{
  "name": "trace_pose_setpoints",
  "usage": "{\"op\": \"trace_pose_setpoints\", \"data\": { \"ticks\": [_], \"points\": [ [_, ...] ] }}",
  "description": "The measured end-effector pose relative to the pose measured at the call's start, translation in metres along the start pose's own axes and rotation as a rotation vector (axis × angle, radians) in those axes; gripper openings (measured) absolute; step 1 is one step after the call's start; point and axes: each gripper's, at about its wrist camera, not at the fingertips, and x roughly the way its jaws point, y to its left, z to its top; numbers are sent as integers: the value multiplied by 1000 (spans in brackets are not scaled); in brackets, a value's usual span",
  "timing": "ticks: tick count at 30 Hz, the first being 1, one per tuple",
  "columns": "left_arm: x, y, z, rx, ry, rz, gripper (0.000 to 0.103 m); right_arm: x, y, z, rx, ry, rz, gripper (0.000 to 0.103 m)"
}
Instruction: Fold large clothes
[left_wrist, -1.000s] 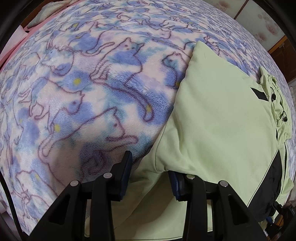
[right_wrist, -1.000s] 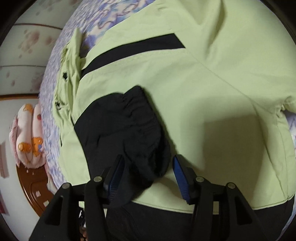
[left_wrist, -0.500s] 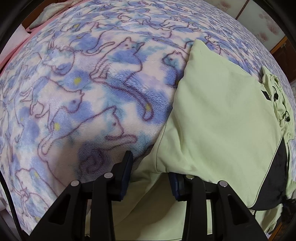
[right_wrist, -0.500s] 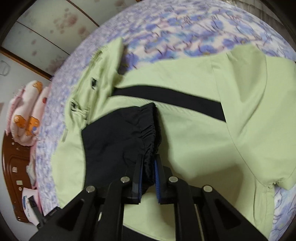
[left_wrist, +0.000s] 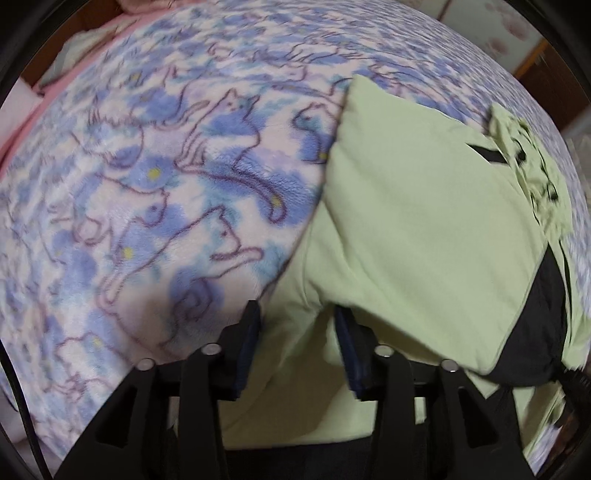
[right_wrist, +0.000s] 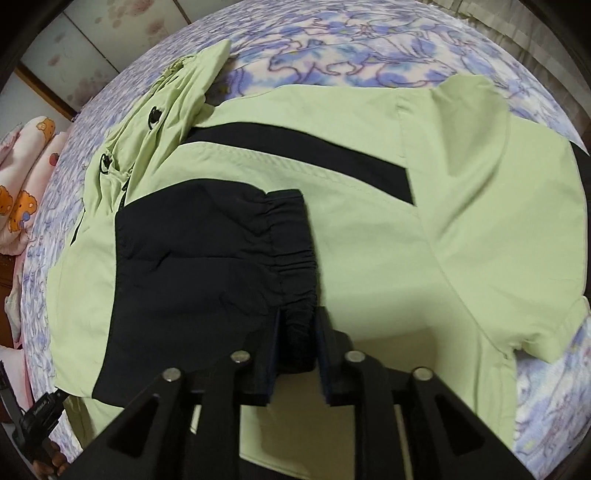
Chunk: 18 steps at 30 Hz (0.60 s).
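Note:
A light green jacket (right_wrist: 369, 236) with black panels lies on the bed, its hood (right_wrist: 177, 99) at the upper left. My right gripper (right_wrist: 297, 325) is shut on the black elastic cuff of the sleeve (right_wrist: 207, 251), which lies across the jacket's body. In the left wrist view the jacket (left_wrist: 424, 229) fills the right half, one sleeve folded over the body. My left gripper (left_wrist: 295, 325) is open, its fingers on either side of a green fabric fold at the jacket's edge.
A fleece blanket (left_wrist: 147, 184) with blue and purple cats covers the bed. Pink cushions (right_wrist: 22, 177) with bears lie at the left. A sliding door with flowers (right_wrist: 92, 48) stands behind the bed.
My right gripper closed on the black cuff and has lifted back, the sleeve now spread flatter across the jacket. My left gripper stayed open at the jacket's edge, with slight camera shift.

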Motion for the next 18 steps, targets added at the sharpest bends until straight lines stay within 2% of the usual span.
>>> {"op": "trace_pose_setpoints", "data": {
  "ticks": [2,4,6,9,12,13,14,15,16,17,18],
  "points": [
    [-15,-6,-7,30,-22,9,59,-8,2,-6,-31,-8,-37,23],
    [-30,-13,-13,51,-34,-17,59,-19,6,-8,-78,-13,-73,23],
    [-41,-23,-18,75,-46,-48,59,-33,10,-11,-99,-35,-64,23],
    [-55,-48,-23,141,-64,-118,59,-46,24,-17,-139,-53,37,23],
    [-54,-80,-19,207,-53,-177,58,-40,62,-23,-214,-38,167,23],
    [-51,-90,-17,231,-50,-193,55,-38,72,-27,-238,-29,195,23],
    [-48,-98,-15,247,-46,-207,43,-35,84,-32,-259,-23,222,22],
    [-43,-107,-15,267,-33,-222,30,-32,92,-36,-271,-20,251,16],
    [-36,-116,-14,288,-3,-231,25,-29,101,-40,-279,-17,293,11],
    [-26,-124,-13,301,39,-238,14,-24,111,-44,-289,-10,345,8],
    [-22,-130,-15,306,64,-242,11,-17,123,-49,-302,1,401,2]
  ]
}}
